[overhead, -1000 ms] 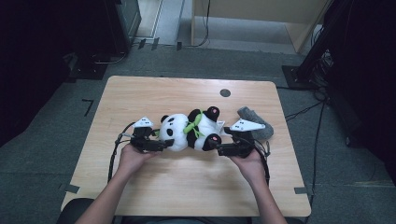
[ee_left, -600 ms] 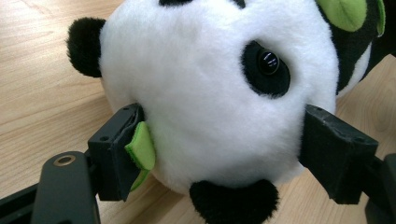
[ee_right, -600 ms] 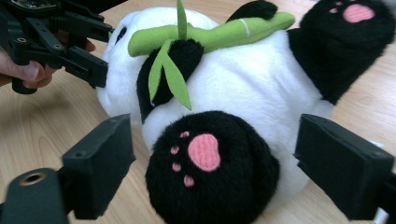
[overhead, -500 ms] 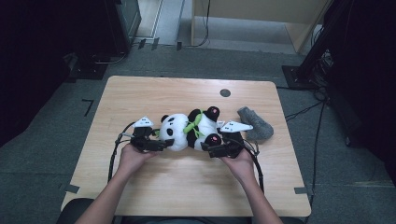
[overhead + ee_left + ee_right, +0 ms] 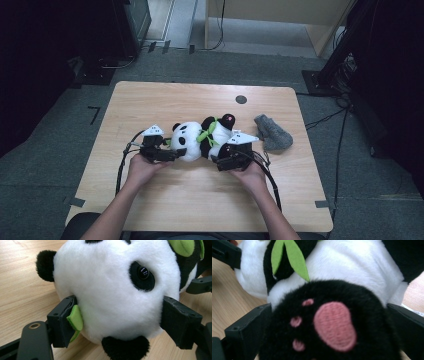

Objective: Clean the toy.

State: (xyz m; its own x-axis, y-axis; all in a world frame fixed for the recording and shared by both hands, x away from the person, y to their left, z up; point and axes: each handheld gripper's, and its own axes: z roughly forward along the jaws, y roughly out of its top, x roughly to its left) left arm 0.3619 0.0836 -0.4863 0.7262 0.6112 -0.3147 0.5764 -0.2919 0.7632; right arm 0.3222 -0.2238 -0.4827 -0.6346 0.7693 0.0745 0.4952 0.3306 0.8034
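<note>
One plush panda (image 5: 202, 140) lies on its side at the middle of the single wooden table (image 5: 150, 100), its head clamped by the left gripper (image 5: 167, 152), its black foot between the right gripper (image 5: 222, 160) jaws that have just been opening, one grey mitten (image 5: 272, 132) just right.

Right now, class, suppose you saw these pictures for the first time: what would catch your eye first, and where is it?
A plush panda lies on its side mid-table, green leaves at its neck. The left gripper clamps its white head. The right gripper has just been opening its jaws around a black foot with pink pads. A grey mitten lies to the right.
</note>
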